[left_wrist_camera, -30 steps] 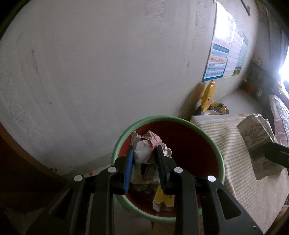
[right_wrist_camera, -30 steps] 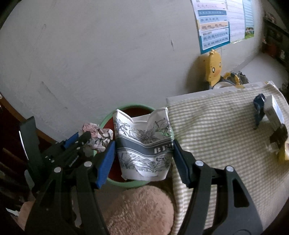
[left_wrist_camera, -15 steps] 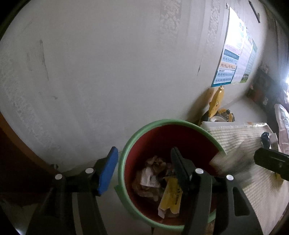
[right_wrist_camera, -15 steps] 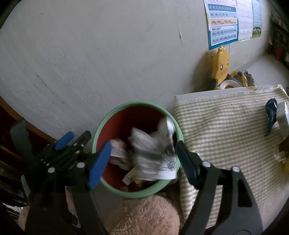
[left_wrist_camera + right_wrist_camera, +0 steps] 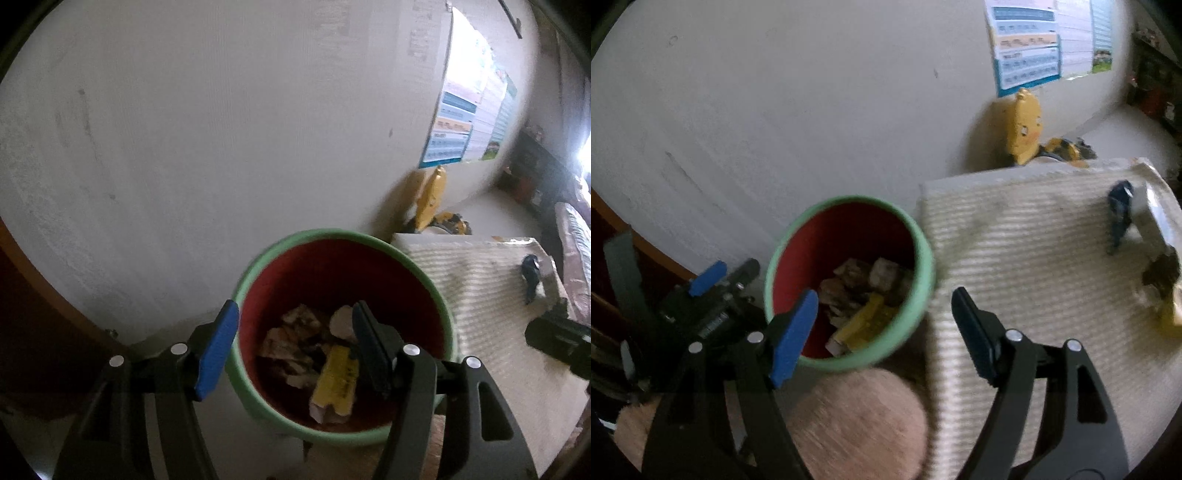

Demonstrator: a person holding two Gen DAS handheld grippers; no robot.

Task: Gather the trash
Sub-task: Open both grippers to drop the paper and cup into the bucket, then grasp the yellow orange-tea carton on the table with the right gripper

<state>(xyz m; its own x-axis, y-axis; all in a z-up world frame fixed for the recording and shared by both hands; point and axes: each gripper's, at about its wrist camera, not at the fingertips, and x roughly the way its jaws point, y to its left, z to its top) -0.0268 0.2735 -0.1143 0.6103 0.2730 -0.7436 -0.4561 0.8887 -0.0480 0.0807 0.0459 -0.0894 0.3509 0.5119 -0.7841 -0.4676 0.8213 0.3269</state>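
Observation:
A bin with a green rim (image 5: 332, 233) and red inside stands against the wall beside the table. Crumpled paper (image 5: 295, 332) and a yellow wrapper (image 5: 337, 380) lie at its bottom. My left gripper (image 5: 293, 334) hangs over the bin's near-left rim, open, nothing between its pads. In the right wrist view the bin (image 5: 925, 273) holds the same yellow wrapper (image 5: 864, 321). My right gripper (image 5: 882, 314) is open and empty over the bin's right edge. The left gripper (image 5: 727, 275) shows at the bin's left.
A table under striped cloth (image 5: 1034, 258) adjoins the bin on the right, with a blue item (image 5: 1119, 210), a white box (image 5: 1152, 218) and dark and yellow scraps (image 5: 1161, 275) at its far right. A yellow toy (image 5: 1025, 129) leans on the wall. Something pink and fluffy (image 5: 857, 417) lies below.
The left jaws opened and the crumpled paper dropped into the bin. The right jaws opened and the printed paper cup fell in too. The right gripper shifted slightly right and down.

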